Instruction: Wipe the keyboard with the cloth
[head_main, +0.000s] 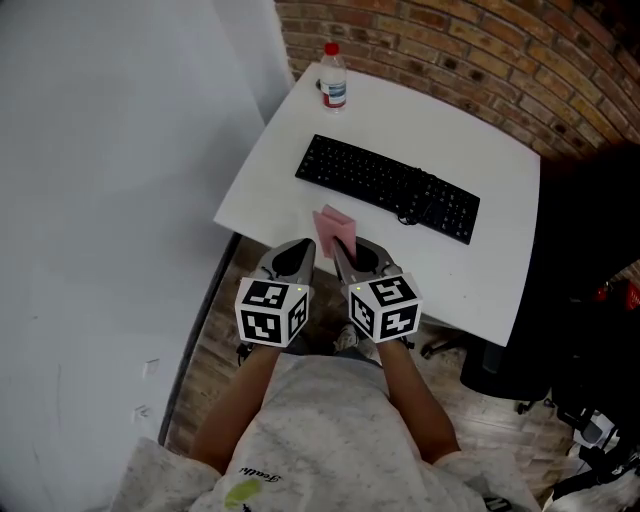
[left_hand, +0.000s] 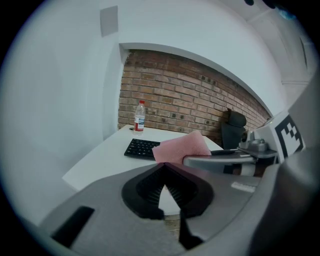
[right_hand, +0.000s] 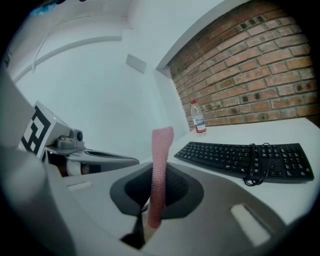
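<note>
Right hand-held gripper (right_hand: 159, 176) clamped on pink cloth (head_main: 333, 228), short of keyboard (head_main: 388, 187); left hand-held gripper (left_hand: 165, 169) closed, empty.

left tongs (head_main: 303, 248) closed, empty; right tongs (head_main: 342, 250) pinch cloth (head_main: 333, 227).

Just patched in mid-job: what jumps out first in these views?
The pink cloth stands upright, pinched in the right gripper at the white table's near edge. Beyond it lies the black keyboard, a coiled cable resting on its keys, with a bottle at the far corner.
</note>
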